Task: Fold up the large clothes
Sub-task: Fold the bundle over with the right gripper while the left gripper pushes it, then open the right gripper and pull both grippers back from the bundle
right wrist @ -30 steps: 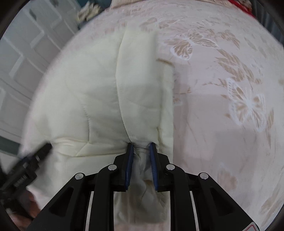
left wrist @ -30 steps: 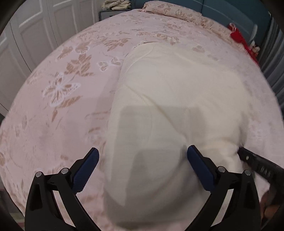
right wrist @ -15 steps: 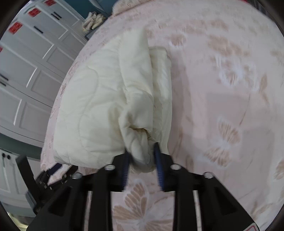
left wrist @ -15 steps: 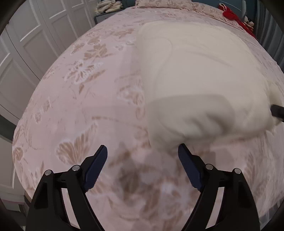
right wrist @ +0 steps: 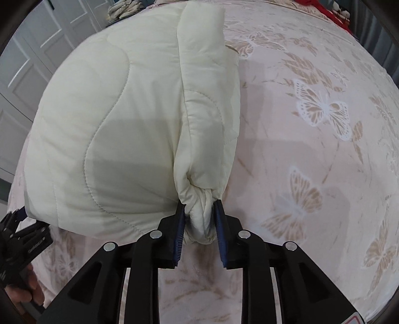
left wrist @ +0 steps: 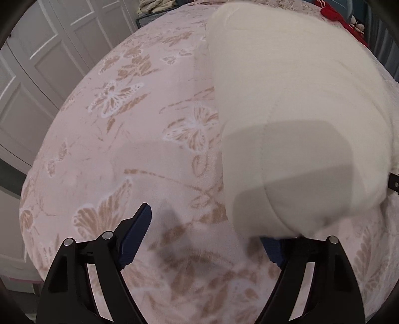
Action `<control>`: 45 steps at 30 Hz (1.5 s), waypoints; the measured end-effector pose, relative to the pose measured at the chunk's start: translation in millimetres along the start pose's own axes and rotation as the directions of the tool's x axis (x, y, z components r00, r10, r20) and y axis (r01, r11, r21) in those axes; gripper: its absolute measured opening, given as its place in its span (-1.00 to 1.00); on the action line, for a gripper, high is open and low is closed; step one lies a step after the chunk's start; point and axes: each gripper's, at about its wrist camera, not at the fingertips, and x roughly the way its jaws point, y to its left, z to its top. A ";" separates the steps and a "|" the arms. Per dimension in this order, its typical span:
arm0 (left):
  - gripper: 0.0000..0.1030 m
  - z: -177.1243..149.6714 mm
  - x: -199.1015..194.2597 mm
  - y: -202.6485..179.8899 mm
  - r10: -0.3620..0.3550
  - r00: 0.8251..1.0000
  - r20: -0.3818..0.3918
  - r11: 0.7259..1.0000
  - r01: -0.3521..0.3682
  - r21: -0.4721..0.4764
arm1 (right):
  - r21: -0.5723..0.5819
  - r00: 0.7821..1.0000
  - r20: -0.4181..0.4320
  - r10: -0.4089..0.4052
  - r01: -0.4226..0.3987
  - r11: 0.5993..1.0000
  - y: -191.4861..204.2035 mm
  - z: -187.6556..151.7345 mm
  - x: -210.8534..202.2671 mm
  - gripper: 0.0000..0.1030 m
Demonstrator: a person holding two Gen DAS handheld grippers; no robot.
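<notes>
**Item: cream quilted garment, folded bundle, one corner held**

Location: the quilted garment [right wrist: 119,129] lies folded on the floral bedspread [right wrist: 311,174], its near edge raised off the cover.

Right gripper [right wrist: 199,219]: your fingers are clenched on a bunched corner of the padding, pinched tight, likely so you can drag or square the bundle without the layers sliding apart.

Left gripper [left wrist: 209,236]: your fingers stand wide apart, grasping nothing. The left pad [left wrist: 136,236] hangs over bare bedspread; the other is tucked under the bundle's near-left corner, placed, it seems, to catch that corner and match the right-hand hold.

Risk: slippery, puffy fill may spring open if pulled from one corner alone.

Also present: wardrobe doors [left wrist: 49,62]; red item [left wrist: 341,22] at the bed's far side.
</notes>
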 end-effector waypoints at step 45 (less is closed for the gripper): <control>0.61 -50.3 -112.7 -52.0 -0.015 0.992 0.127 1.000 0.017 -0.019 | -0.026 0.973 0.231 -0.017 0.024 0.999 26.4 -95.6 -132.5 -0.02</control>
